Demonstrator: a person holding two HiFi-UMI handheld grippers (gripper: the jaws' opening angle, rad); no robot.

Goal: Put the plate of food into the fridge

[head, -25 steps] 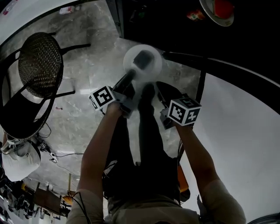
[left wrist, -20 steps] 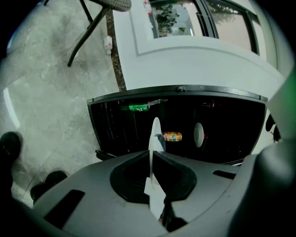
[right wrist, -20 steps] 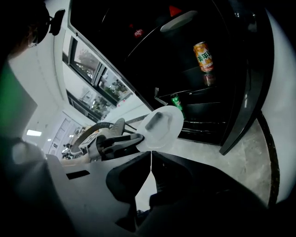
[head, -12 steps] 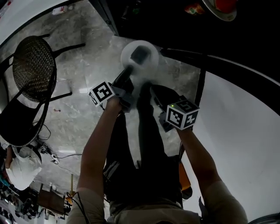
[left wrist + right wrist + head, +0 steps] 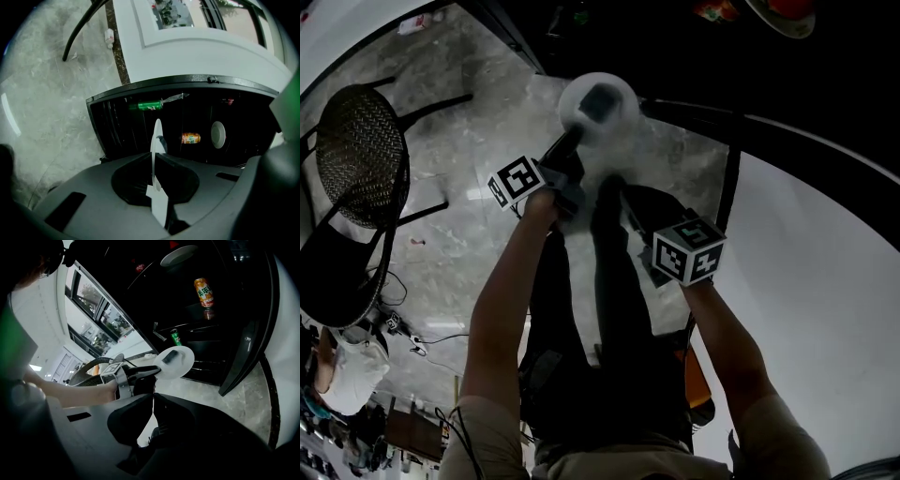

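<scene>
left claw (image 5: 156, 151): clamped on plate (image 5: 623, 117) rim | plate: face up, reaching ahead toward fridge (image 5: 117, 126) | right claw (image 5: 153, 399): closed, empty

Mesh chair (image 5: 361, 155), org can (image 5: 191, 138), grn bottle (image 5: 149, 106)

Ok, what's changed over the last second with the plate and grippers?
The left gripper, still shut on the plate, has carried it a little closer to the open fridge. The right gripper stayed shut, empty and roughly in place.
</scene>
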